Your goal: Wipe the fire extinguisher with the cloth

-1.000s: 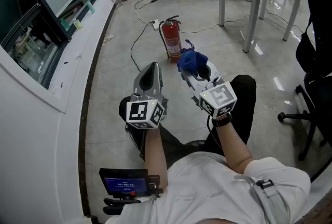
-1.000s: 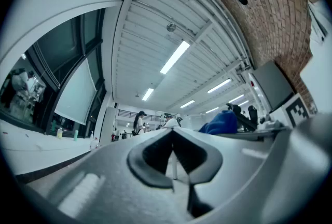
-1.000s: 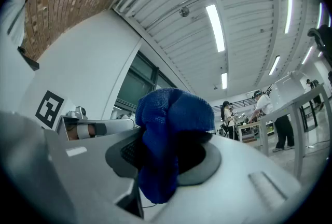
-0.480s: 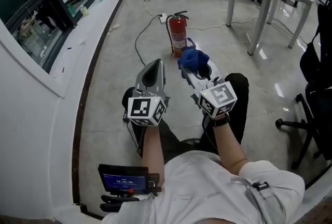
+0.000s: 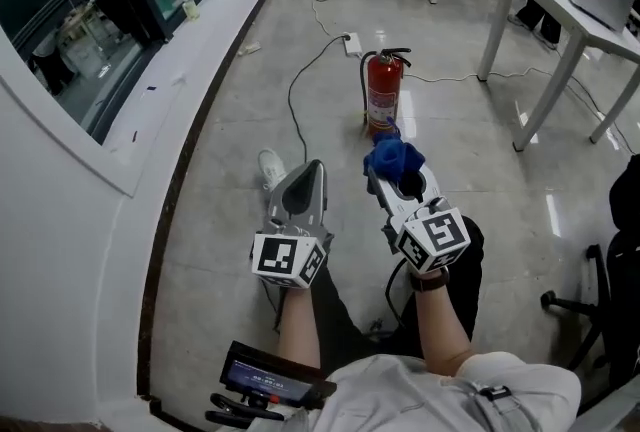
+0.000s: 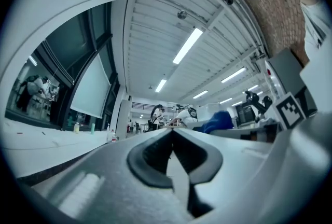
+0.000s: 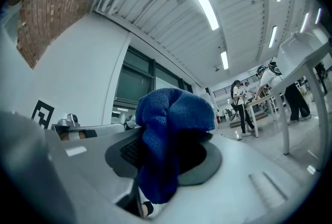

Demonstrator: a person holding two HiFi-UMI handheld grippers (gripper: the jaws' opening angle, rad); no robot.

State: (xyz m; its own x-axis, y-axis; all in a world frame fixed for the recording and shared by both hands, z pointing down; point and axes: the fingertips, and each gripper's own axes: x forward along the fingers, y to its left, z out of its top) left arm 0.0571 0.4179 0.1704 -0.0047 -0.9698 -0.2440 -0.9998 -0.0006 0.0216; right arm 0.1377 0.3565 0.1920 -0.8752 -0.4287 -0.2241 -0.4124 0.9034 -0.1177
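Extinguisher (image 5: 383,102), red, upright on grey floor (image 5: 230,140), black handle and hose at the top, just beside a trailing cable (image 5: 296,100) and short of a white table (image 5: 560,10) to the right. Not yet touched; standing free, so open to wiping from any side. Ahead of both grippers, closer to the right one, apparently with a gap between. Left gripper (image 5: 316,167) held low and forward, jaws pressed together on nothing, probably spare for steadying the cylinder. Right gripper (image 5: 390,172) pointed toward the extinguisher's base, jaws pinching the cloth (image 7: 174,129): blue, knitted, bunched into a wad bulging over the tips, presumably to lead with fabric rather than hard plastic. Judged as the approach stage, with wiping not begun and contact to be made next.
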